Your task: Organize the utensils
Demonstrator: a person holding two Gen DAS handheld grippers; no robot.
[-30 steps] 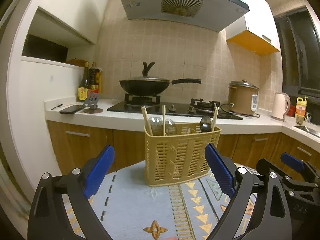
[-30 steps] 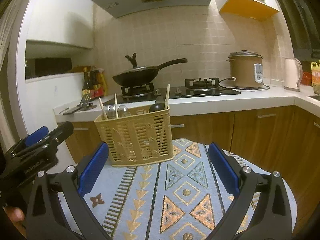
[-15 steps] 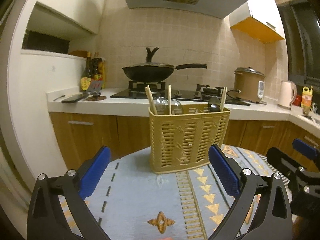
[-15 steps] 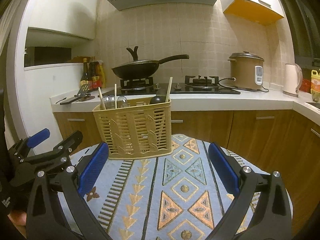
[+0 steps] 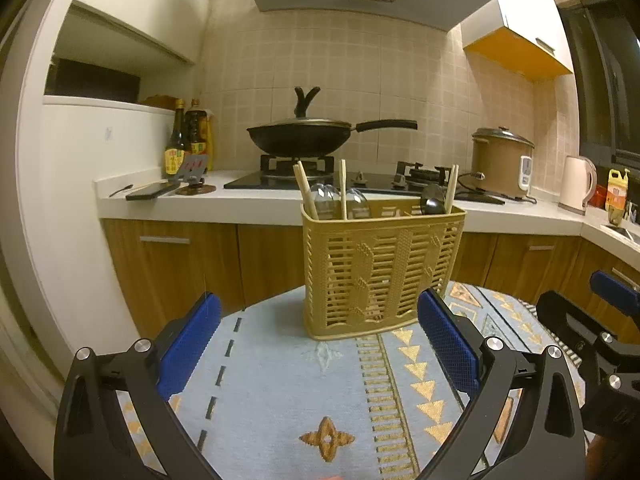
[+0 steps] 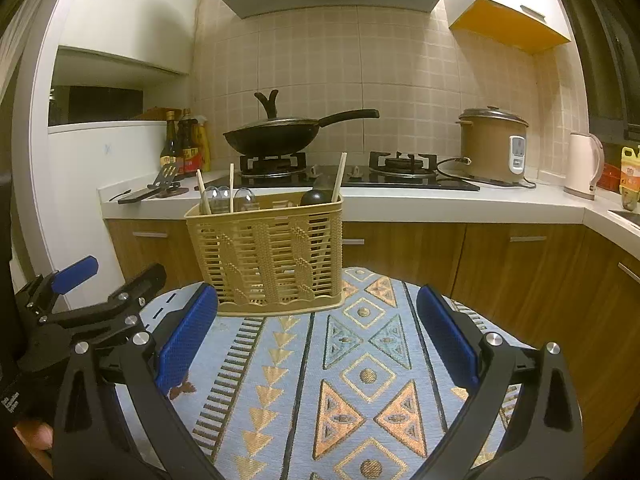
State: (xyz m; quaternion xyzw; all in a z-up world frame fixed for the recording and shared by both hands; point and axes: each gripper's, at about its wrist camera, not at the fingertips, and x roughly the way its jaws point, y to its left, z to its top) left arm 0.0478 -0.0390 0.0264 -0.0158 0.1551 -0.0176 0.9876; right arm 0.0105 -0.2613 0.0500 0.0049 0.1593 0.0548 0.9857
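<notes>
A tan slotted utensil basket (image 5: 382, 270) stands upright on the patterned tablecloth (image 5: 280, 392); it also shows in the right wrist view (image 6: 266, 250). Wooden chopsticks (image 5: 342, 189), clear spoons (image 5: 325, 196) and a black spoon (image 5: 431, 201) stick up from it. My left gripper (image 5: 318, 346) is open and empty, just in front of the basket. My right gripper (image 6: 318, 344) is open and empty, in front of the basket's right side. Each gripper shows at the edge of the other's view.
Behind the table runs a kitchen counter (image 5: 256, 202) with a black wok (image 5: 300, 138) on the stove, sauce bottles (image 5: 188, 142), a phone (image 5: 152, 191), a rice cooker (image 5: 502, 162) and a white kettle (image 5: 576, 184). Wooden cabinets stand below.
Both grippers have moved lower and closer to the basket over the table; the basket sits larger and higher in both views. Both stay open and empty.
</notes>
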